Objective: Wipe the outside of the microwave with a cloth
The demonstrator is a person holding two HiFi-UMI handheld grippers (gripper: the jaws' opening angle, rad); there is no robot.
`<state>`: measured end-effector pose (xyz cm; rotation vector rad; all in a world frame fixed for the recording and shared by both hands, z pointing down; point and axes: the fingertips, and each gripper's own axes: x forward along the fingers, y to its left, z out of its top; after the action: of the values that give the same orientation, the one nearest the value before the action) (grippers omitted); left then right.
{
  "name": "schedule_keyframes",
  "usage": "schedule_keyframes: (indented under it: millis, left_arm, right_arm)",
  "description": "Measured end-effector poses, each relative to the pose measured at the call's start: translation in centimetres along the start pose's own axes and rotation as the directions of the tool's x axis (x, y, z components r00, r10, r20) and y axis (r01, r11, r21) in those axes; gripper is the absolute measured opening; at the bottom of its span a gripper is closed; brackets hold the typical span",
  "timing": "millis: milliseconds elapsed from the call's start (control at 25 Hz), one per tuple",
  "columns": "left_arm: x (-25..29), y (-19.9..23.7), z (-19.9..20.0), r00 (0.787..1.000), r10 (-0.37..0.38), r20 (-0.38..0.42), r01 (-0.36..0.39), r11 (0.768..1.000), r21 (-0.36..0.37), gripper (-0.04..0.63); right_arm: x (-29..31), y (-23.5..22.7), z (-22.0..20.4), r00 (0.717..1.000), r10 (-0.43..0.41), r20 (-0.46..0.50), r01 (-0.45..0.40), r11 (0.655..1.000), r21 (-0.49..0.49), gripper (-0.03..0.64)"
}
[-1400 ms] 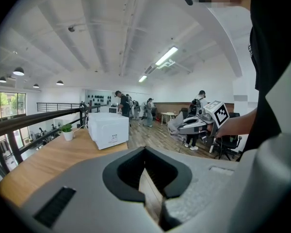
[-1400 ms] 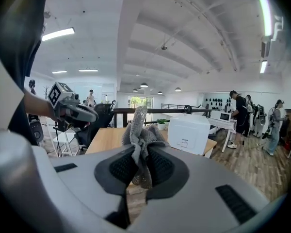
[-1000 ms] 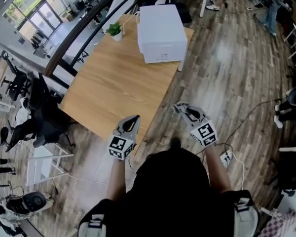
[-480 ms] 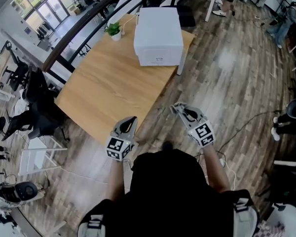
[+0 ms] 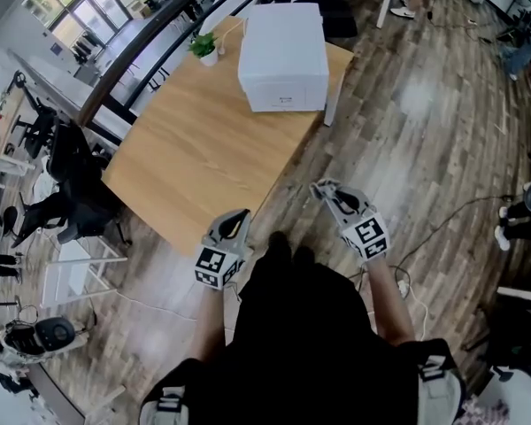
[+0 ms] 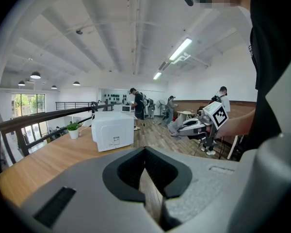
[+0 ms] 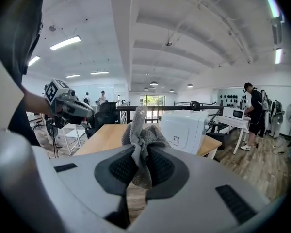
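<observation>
Our right gripper pinches a grey cloth, the jaws closed on bunched fabric that sticks up above them. Our left gripper has its jaws together with nothing between them. We hold both near the closest corner of the wooden table. The white microwave sits at the table's far end, well apart from the cloth.

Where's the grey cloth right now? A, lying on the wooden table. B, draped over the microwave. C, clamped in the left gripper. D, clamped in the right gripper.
D: the right gripper view shows the grey cloth clamped in the right gripper; the left gripper is shut on nothing.
</observation>
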<state>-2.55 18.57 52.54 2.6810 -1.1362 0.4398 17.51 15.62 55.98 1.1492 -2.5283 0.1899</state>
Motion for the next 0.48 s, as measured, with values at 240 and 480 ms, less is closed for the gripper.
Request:
schedule_keyframes:
  millis: [240,480]
  left_arm:
    - [1.8,1.6,-0.1,1.000,-0.019,-0.014,0.019,1.000,-0.002,-0.002]
    - [4.9,3.1,1.6,0.999,-0.045,0.000,0.045,0.999,0.007,-0.002]
  right_arm:
    - [1.6,-0.4,-0.3,1.000,0.001,-0.012,-0.001,1.000,0.009,0.037]
    - [2.5,-2.7,-0.3,0.999,-0.012,-0.045,0.013,1.000,0.019,0.037]
